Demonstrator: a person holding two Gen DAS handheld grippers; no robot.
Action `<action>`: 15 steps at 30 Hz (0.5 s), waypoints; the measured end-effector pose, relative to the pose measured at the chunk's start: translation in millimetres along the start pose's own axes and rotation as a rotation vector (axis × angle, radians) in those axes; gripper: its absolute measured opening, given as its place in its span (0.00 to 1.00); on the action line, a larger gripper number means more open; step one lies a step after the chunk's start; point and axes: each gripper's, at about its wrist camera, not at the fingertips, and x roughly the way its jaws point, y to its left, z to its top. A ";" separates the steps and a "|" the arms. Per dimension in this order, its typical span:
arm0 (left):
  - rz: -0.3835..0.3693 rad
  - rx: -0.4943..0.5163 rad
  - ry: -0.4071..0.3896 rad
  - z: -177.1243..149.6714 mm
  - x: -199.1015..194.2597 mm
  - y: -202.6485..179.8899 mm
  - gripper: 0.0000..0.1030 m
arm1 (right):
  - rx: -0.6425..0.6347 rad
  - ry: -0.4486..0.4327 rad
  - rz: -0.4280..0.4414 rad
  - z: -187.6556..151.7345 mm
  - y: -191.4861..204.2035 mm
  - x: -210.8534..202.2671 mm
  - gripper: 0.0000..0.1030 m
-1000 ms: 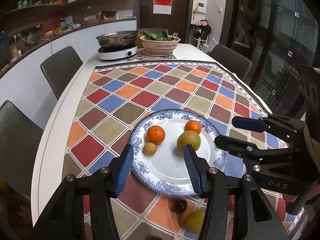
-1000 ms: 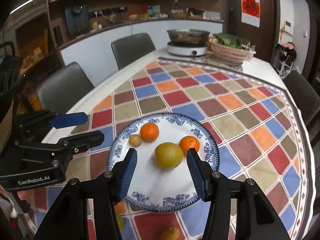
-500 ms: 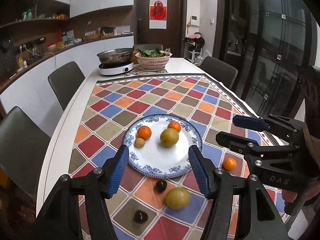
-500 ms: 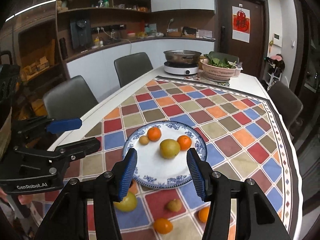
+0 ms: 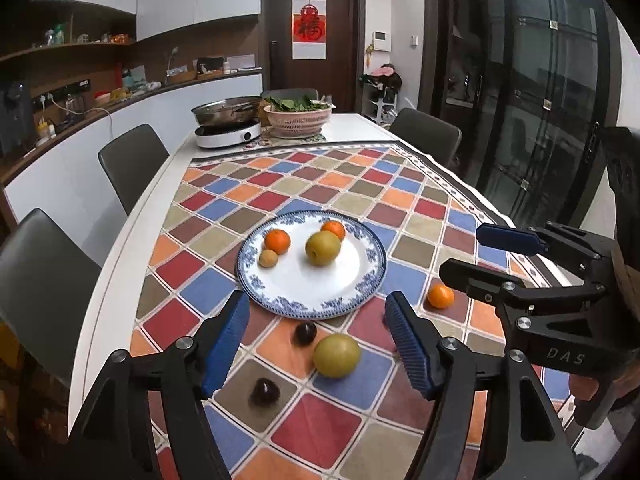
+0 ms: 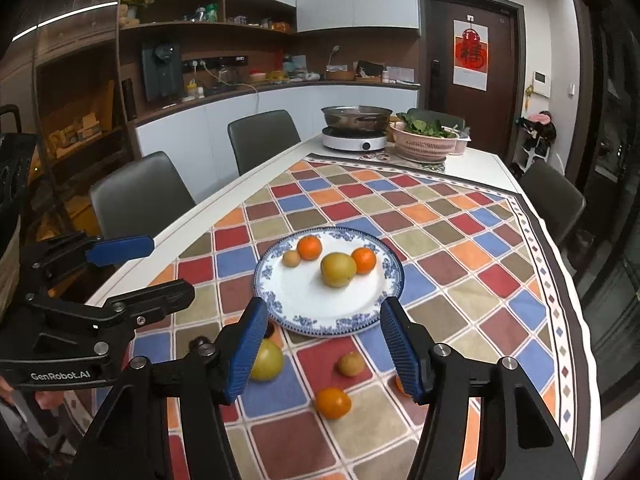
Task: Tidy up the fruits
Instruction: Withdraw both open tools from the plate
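Around the plate [image 5: 372, 276], loose pear [image 5: 336, 355]

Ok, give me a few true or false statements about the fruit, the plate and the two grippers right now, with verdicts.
1. The blue-patterned white plate holds four fruits. True.
2. The large yellow-green pear on the tablecloth lies inside the plate. False: it lies on the cloth, nearer the camera than the plate.
3. The left gripper holds a fruit. False: its fingers are spread and hold nothing.
4. The right gripper is open. True.
5. The small orange mandarin rests on the checkered tablecloth outside the plate. True.
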 end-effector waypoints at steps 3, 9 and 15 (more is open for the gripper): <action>-0.002 0.003 0.002 -9.2 1.5 -2.5 0.68 | 0.013 0.017 -0.001 -9.0 -1.2 -0.4 0.58; -0.009 -0.002 0.003 -23.5 8.4 -3.7 0.68 | 0.034 0.064 0.002 -27.8 -2.8 7.3 0.58; -0.014 0.032 0.012 -36.1 20.1 -6.9 0.68 | 0.030 0.094 -0.006 -45.2 -1.0 14.5 0.58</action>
